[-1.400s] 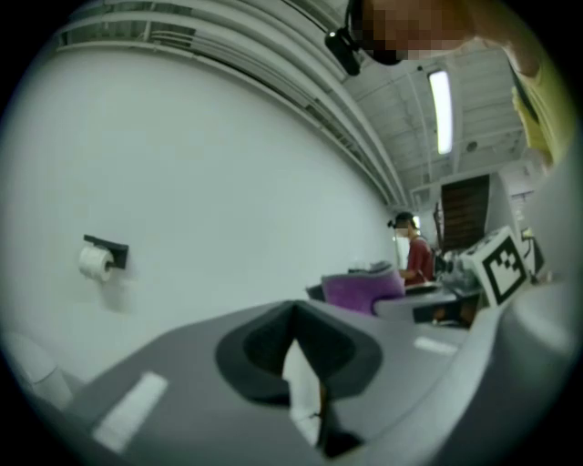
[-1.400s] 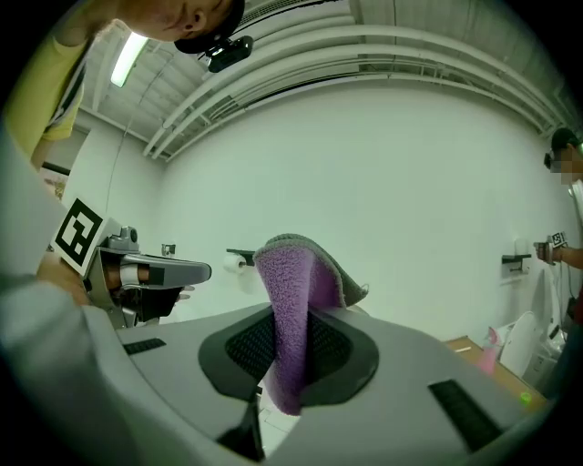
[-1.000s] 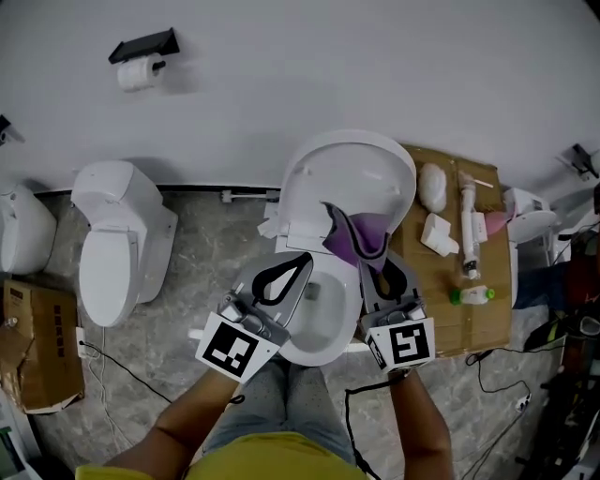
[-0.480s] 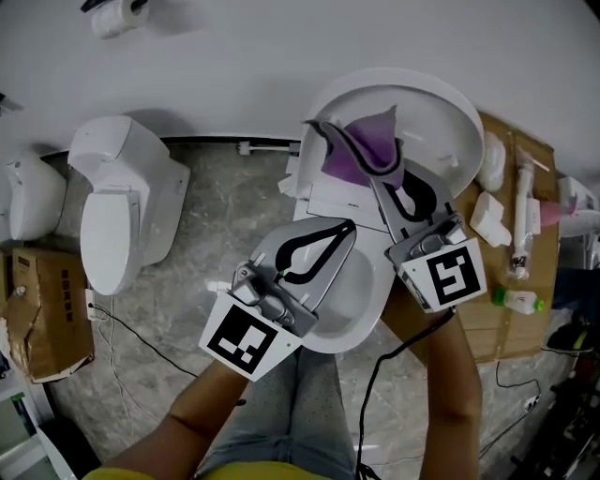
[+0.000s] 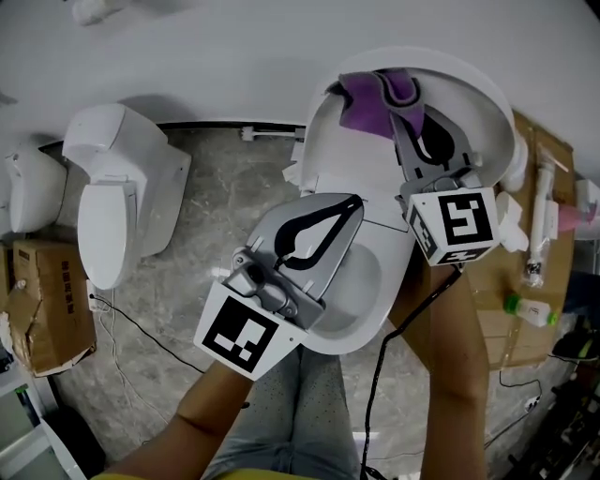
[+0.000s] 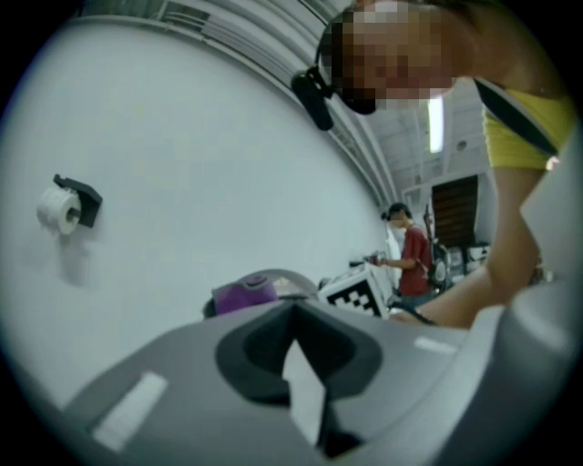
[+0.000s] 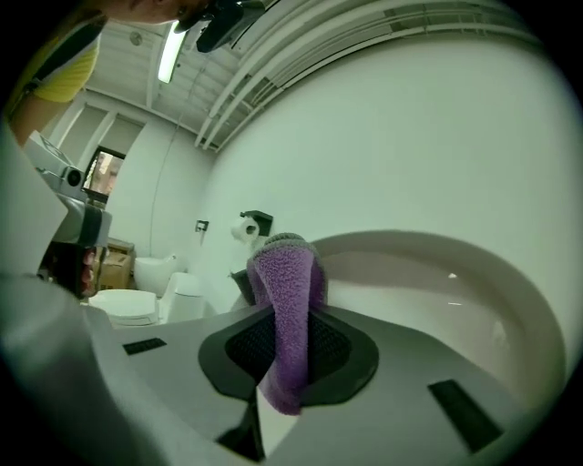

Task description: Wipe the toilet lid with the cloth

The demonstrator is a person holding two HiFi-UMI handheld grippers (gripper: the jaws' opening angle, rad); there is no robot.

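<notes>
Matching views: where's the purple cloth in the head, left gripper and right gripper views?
Head view: purple cloth at top, right of centre, in the right gripper tongs at the raised lid.
Left gripper view: just left of and below centre.
Right gripper view: dead centre, clamped between the tongs.
Shared landmark: toilet paper roll.

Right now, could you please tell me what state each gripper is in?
Left gripper: closed, holding nothing.
Right gripper: closed on the purple cloth, up by the raised toilet lid.
</notes>
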